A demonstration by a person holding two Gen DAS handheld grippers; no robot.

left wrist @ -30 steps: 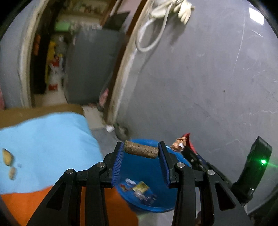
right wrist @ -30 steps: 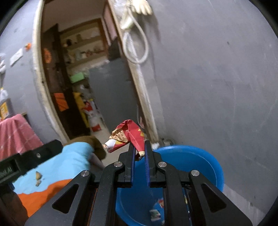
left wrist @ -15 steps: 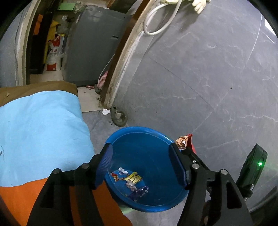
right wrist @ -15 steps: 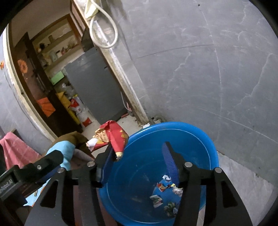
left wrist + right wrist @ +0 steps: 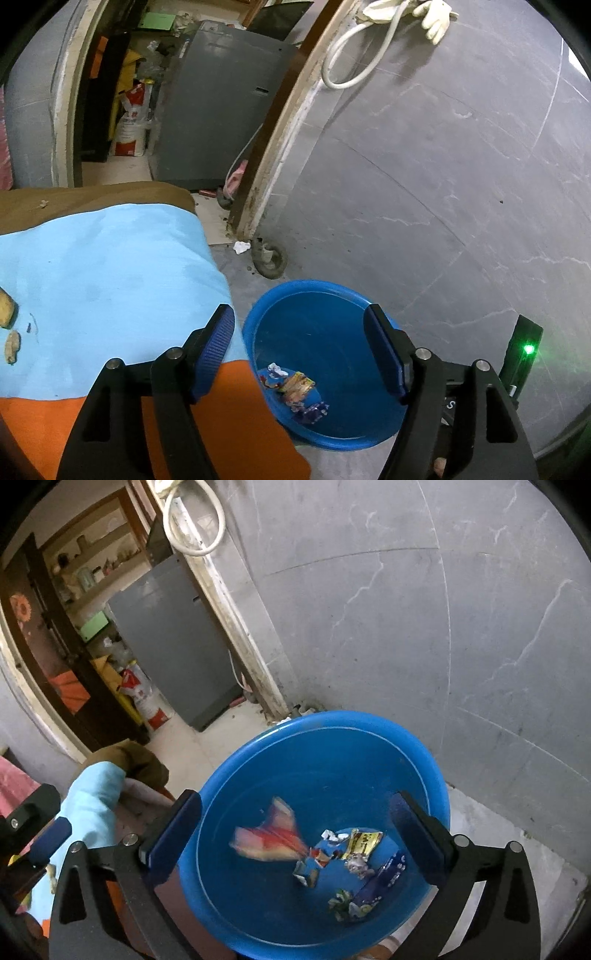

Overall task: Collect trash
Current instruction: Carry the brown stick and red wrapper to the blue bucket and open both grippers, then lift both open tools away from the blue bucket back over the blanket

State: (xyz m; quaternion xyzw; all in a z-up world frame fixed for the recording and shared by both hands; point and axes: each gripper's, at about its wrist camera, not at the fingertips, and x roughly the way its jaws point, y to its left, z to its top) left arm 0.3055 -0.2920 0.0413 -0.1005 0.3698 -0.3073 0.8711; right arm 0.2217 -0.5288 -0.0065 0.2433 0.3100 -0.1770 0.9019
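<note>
A blue plastic basin (image 5: 369, 734) stands on the floor by the grey wall; it also shows in the left wrist view (image 5: 332, 295). Several crumpled wrappers (image 5: 354, 867) lie on its bottom. A red and yellow wrapper (image 5: 273, 838), blurred, is inside the basin in mid-fall. My right gripper (image 5: 295, 834) is open and empty above the basin. My left gripper (image 5: 299, 354) is open and empty over the basin's near rim. The same wrappers (image 5: 295, 391) show in the left wrist view.
A table with light blue (image 5: 103, 280) and orange (image 5: 221, 424) cloth stands left of the basin, with brown scraps (image 5: 7, 314) on it. A doorway with a grey cabinet (image 5: 218, 107) is behind. A white hose (image 5: 354, 55) hangs on the wall.
My left gripper opened and let go of the brown cork-like piece. My right gripper opened and the red wrapper dropped into the basin. Both grippers tilted down over the basin.
</note>
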